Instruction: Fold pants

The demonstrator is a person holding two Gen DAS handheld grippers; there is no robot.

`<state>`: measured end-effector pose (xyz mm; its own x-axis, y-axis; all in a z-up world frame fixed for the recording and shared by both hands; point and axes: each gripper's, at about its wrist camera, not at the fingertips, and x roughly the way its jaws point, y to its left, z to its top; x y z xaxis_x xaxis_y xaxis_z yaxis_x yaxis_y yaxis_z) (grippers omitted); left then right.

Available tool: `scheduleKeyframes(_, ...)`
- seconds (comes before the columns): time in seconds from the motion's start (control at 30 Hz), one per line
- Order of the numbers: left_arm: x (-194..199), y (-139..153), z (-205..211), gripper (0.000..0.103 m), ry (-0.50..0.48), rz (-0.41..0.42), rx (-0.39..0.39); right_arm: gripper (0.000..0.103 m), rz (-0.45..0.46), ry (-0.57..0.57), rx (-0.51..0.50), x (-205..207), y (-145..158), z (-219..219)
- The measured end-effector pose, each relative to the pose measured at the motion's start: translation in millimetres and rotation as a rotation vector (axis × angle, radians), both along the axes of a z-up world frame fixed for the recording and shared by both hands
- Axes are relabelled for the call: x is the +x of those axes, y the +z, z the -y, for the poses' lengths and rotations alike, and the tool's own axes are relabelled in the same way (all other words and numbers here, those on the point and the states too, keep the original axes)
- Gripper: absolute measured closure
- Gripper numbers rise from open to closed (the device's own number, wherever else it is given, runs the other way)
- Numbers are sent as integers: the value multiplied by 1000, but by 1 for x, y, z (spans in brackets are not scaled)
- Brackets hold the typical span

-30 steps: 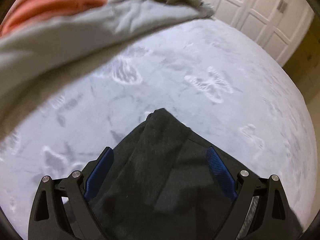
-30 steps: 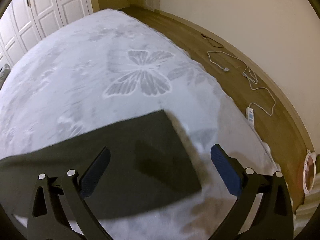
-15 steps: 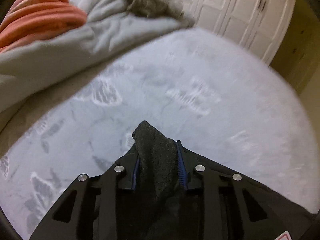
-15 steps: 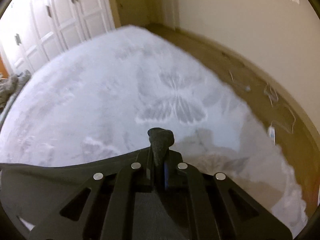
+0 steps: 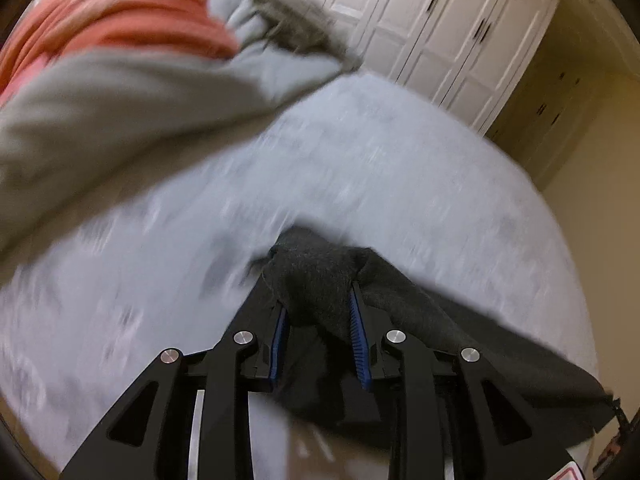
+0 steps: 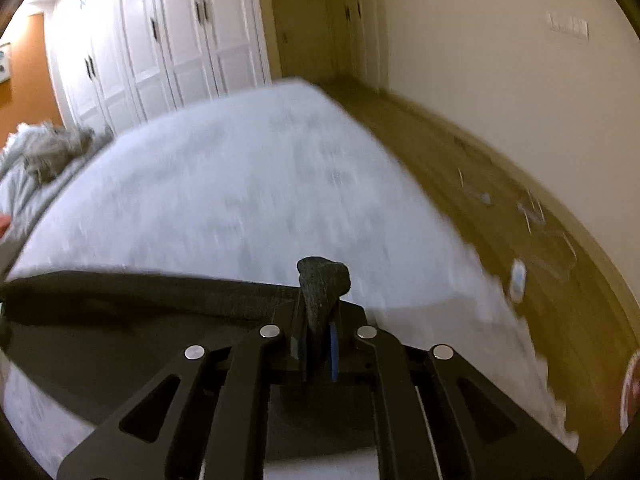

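The dark grey pants (image 5: pixel 460 340) hang lifted over the pale butterfly-print bed (image 5: pixel 380 168). My left gripper (image 5: pixel 318 304) is shut on a thick bunch of the fabric, which bulges out past its blue pads. In the right wrist view, my right gripper (image 6: pixel 320 320) pinches a narrow corner of the pants (image 6: pixel 140 300), and the cloth runs off taut to the left. Its jaws are opening slightly while the fabric stays pressed between the pads. Both views are blurred by motion.
A grey duvet (image 5: pixel 120 92) and an orange blanket (image 5: pixel 120 20) are heaped at the bed's far left. White wardrobe doors (image 6: pixel 160 40) stand behind the bed (image 6: pixel 240 200). On the right is wooden floor (image 6: pixel 460 184) with a white charger (image 6: pixel 518 280) and cable.
Both grippers were open over the flat pants, then shut on the fabric. They have since lifted it and carried it across the bed toward the wardrobe.
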<state>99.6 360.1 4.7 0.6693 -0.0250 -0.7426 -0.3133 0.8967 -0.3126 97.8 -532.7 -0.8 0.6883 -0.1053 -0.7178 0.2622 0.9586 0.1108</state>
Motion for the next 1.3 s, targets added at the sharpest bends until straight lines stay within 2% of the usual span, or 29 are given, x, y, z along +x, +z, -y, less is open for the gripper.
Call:
scheduleKeyframes(0.07, -13, -17, -2, 65, 25, -70, -50, 73, -46, -47, 11, -12, -9, 1)
scheduleKeyframes(0.1, -19, -22, -4, 63, 58, -93, -84, 57, -40, -75, 15, -23, -7, 1)
scheduleKeyframes(0.13, -27, -23, -7, 57, 97, -87, -143, 40, -21, -93, 20, -32, -1, 0)
scheduleKeyframes(0.17, -33, -23, -10, 49, 122, -75, -200, 33, 3, -107, 30, -39, 7, -1)
scheduleKeyframes(0.2, -36, -19, -10, 45, 141, -58, -272, 26, 34, -120, 44, -49, 18, -5)
scheduleKeyframes(0.27, -34, -13, -6, 39, 154, -44, -336, 23, 70, -124, 85, -60, 34, -14)
scheduleKeyframes(0.3, -28, -10, -1, 31, 154, -52, -357, 19, 87, -126, 116, -64, 42, -19)
scheduleKeyframes(0.33, -24, -10, 4, 17, 165, -56, -371, 15, 96, -136, 143, -67, 44, -24)
scheduleKeyframes(0.43, -19, -25, 10, 16, 240, -49, -424, 14, 117, -154, 259, -69, 36, -36)
scheduleKeyframes(0.5, -15, -42, 15, 31, 232, -44, -461, 14, 92, -166, 284, -67, 21, -38)
scheduleKeyframes(0.57, -10, -50, 13, 77, 188, -67, -449, 15, 5, -188, 276, -52, 5, -38)
scheduleKeyframes(0.63, -8, -49, 11, 94, 153, -66, -442, 15, -10, -202, 269, -43, -2, -35)
scheduleKeyframes(0.67, -7, -48, 9, 99, 145, -61, -439, 15, -12, -208, 285, -41, -5, -32)
scheduleKeyframes(0.77, -6, -51, 3, 101, 141, -58, -464, 18, -2, -226, 372, -37, -12, -22)
scheduleKeyframes(0.8, -5, -52, 2, 101, 140, -63, -466, 23, -8, -245, 392, -35, -15, -19)
scheduleKeyframes(0.83, -4, -53, 4, 101, 141, -73, -453, 26, -11, -265, 395, -33, -15, -17)
scheduleKeyframes(0.97, -1, -52, 9, 101, 133, -94, -400, 27, 38, -271, 432, -36, -4, -21)
scheduleKeyframes(1.03, -2, -53, 8, 101, 132, -107, -391, 27, -8, -273, 422, -28, -10, -24)
scheduleKeyframes(1.1, 0, -56, 6, 101, 139, -122, -394, 27, -107, -264, 399, -8, -31, -29)
scheduleKeyframes(1.17, 0, -61, 5, 101, 146, -135, -401, 50, -182, -256, 366, 8, -49, -31)
scheduleKeyframes(1.2, 0, -62, 5, 101, 149, -139, -399, 78, -187, -269, 355, 13, -51, -28)
scheduleKeyframes(1.23, 0, -63, 5, 101, 147, -141, -395, 96, -116, -268, 414, 10, -40, -22)
scheduleKeyframes(1.27, 0, -62, 5, 101, 144, -140, -389, 96, 16, -238, 485, 0, -16, -18)
scheduleKeyframes(1.3, -1, -61, 6, 101, 139, -138, -378, 97, 108, -203, 495, -9, 6, -19)
